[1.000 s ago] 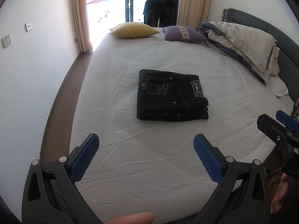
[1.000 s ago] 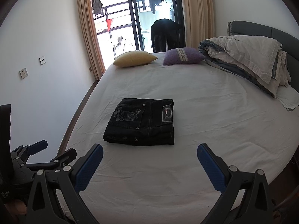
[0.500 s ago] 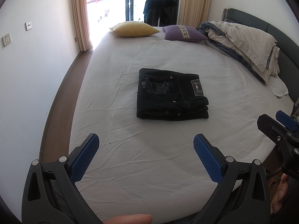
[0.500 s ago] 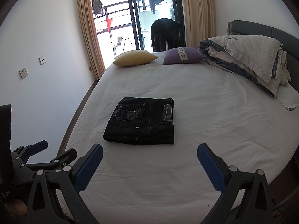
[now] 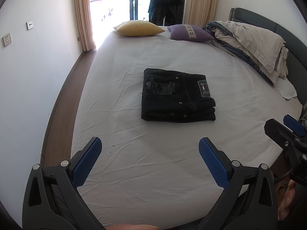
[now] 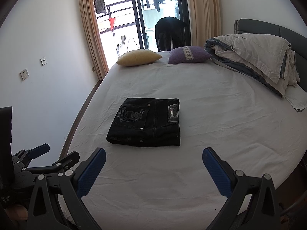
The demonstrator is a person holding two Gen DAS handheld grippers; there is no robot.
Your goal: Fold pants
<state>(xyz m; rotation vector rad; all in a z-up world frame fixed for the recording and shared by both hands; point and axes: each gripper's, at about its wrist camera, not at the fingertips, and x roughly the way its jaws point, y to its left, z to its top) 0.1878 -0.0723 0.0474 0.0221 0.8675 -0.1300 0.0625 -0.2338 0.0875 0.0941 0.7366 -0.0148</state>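
Note:
A pair of black jeans [image 5: 177, 95] lies folded into a compact rectangle in the middle of the white bed [image 5: 134, 57]; it also shows in the right wrist view [image 6: 147, 122]. My left gripper [image 5: 149, 147] is open and empty, held above the bed's near edge, well short of the jeans. My right gripper [image 6: 153, 157] is open and empty, also short of the jeans. The right gripper shows at the right edge of the left wrist view [image 5: 287, 132], and the left gripper at the lower left of the right wrist view [image 6: 51, 157].
A yellow pillow [image 5: 139, 27] and a purple pillow [image 5: 190, 33] lie at the far end. A rumpled duvet [image 5: 253, 44] is heaped against the grey headboard [image 5: 293, 44] on the right. A wall with sockets [image 5: 7, 39] and a floor strip run along the left.

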